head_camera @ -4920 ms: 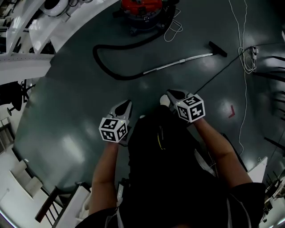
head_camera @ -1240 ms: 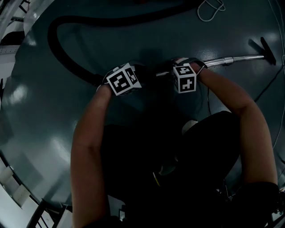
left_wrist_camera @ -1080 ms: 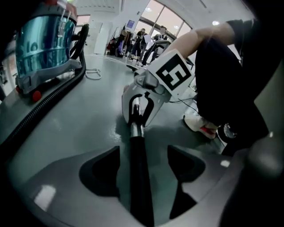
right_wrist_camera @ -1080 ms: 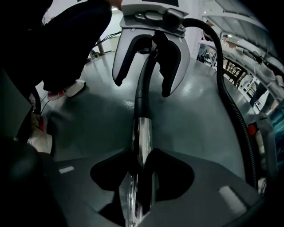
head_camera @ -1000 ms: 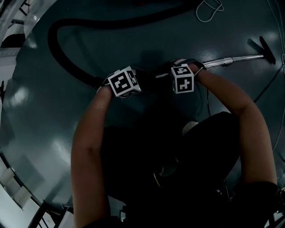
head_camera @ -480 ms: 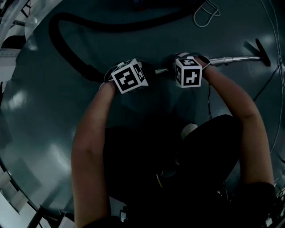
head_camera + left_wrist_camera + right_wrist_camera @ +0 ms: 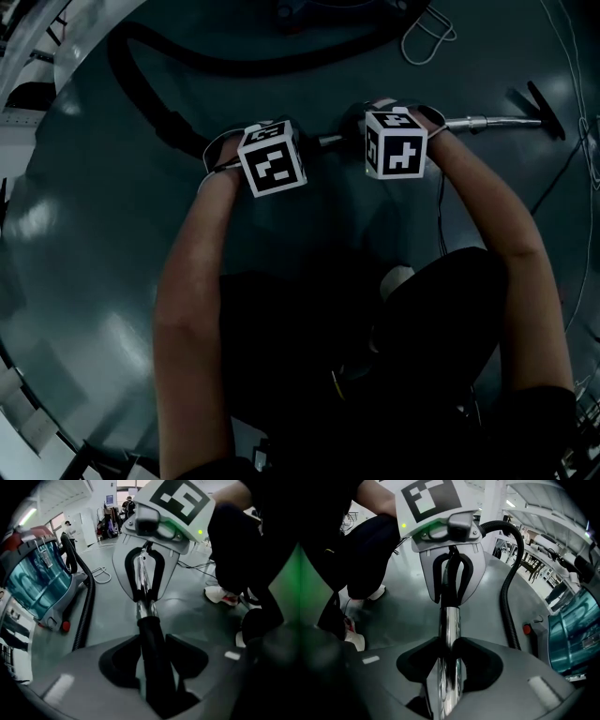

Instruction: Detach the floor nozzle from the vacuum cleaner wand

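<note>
Both claws are on the same tube, side by side. The left gripper (image 7: 151, 654) has just been closing and now pinches the black hose cuff (image 7: 148, 627). The right gripper (image 7: 449, 654) has been closing too and clamps the chrome wand (image 7: 449, 618) just beside it. Follow the wand out to the right and the nozzle (image 7: 541, 97) is on its far tip, not off yet. Past the hands, the hose (image 7: 141, 80) loops back to the vacuum (image 7: 33, 581).
</note>
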{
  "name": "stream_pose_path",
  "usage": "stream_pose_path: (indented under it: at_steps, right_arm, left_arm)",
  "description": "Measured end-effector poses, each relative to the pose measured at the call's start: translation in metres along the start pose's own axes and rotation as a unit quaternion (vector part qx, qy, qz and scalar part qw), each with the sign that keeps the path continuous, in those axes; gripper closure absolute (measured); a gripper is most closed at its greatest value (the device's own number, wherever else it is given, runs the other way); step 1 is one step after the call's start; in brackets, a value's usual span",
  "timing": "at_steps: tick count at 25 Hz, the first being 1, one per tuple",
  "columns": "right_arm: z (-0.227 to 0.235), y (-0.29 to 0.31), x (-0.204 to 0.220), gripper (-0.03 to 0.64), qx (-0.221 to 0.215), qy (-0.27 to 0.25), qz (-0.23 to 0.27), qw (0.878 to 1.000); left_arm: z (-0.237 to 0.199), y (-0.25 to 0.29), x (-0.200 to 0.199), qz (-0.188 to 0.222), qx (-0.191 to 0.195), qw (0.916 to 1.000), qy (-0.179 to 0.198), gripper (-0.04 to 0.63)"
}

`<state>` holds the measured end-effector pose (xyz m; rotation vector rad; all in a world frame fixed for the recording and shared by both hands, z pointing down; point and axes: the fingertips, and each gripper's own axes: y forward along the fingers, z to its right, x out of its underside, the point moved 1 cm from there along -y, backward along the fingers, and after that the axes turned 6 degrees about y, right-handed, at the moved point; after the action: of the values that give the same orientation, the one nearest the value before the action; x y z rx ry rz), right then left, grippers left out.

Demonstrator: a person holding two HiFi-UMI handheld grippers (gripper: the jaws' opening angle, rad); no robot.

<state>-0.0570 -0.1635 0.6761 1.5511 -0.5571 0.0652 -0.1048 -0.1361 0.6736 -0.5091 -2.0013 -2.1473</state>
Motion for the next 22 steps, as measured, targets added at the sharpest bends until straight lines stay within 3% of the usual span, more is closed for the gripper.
stream_pose_path:
  at_steps: [10, 22]
  right_arm:
    - [-0.004, 0.007, -0.006, 0.458, 0.01, -0.006, 0.038, 0.999]
    - [-0.011, 0.029, -0.005, 0.439, 0.045, -0.053, 0.0, 0.998]
  left_arm:
    - [0.006, 0.002, 0.01, -0.011, 0.012, 0.9996, -0.022, 0.433]
    - [0.013, -0.001, 0.011, -0.012, 0.027, 0.9991, -0.032, 0.434]
